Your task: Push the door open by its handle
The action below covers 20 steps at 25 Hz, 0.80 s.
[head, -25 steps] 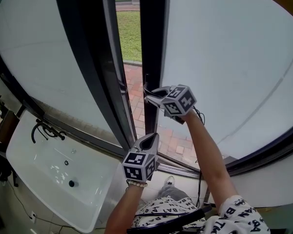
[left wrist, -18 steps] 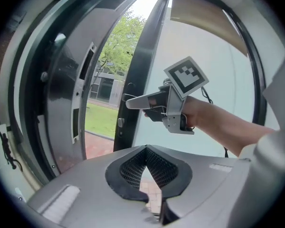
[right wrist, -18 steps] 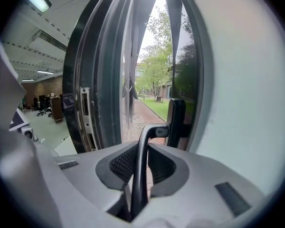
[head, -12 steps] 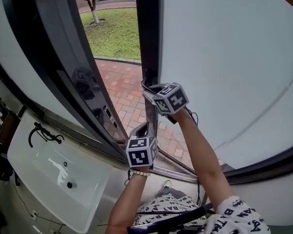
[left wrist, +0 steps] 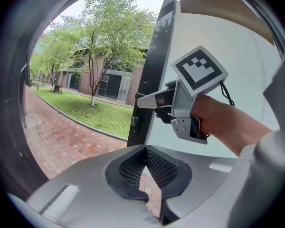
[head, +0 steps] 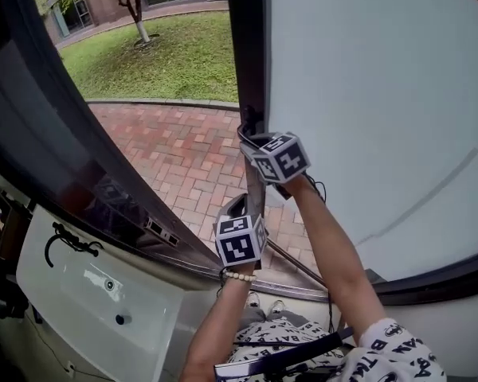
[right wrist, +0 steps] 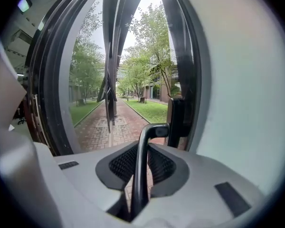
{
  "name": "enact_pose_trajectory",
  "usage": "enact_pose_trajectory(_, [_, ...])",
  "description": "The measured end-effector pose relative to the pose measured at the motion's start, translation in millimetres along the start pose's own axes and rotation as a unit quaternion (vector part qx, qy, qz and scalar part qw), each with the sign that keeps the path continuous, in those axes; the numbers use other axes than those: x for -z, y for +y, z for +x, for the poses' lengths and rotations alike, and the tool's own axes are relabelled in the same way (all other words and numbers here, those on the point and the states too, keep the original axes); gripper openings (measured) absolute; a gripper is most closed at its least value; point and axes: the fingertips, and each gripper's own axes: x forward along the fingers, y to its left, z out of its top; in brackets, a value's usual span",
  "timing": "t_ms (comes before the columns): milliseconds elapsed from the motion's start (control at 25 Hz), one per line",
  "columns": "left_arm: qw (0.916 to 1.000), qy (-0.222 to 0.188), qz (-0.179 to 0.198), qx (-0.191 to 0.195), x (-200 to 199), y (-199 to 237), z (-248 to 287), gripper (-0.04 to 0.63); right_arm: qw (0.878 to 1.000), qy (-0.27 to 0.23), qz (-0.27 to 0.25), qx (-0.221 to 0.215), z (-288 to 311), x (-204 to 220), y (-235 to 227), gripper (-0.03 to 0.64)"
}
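The door is a frosted glass panel in a black frame, standing wide open onto a brick path. Its black lever handle runs up between the jaws of my right gripper, which is shut on it. In the head view the right gripper presses against the frame's edge at mid height. The left gripper view shows that gripper at the frame. My left gripper hangs lower, just below the right one, shut and empty, its pads meeting.
A dark door panel slants across the left side. Below it sits a white basin with a black tap. Outside lie the brick path, a lawn and trees. The person's shoes show at the threshold.
The opening between the two panels has widened from a narrow slit to a broad gap. The right gripper stayed on the handle, and the left gripper stayed below it.
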Motion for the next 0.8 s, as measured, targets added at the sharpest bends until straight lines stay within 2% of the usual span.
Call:
enact_pose_trajectory(360, [0.9975,0.031,0.019,0.060,0,-31,71,0.003,0.998,-0.010,0.013,0.059,3,4,-92,0.077])
enact_pose_trajectory(520, [0.9964,0.047,0.023,0.067,1,-39,103,0.003,0.996,-0.010,0.036,0.085,2,9,-137,0.077])
enact_pose_trajectory(680, [0.9953,0.044,0.024,0.082,12,-33,112,0.052,0.992,-0.010,0.041,0.118,0,23,-151,0.077])
enact_pose_trajectory(800, [0.9940,0.046,0.037,0.093,-13,-52,143,0.052,0.989,-0.005,0.052,0.135,-4,19,-203,0.077])
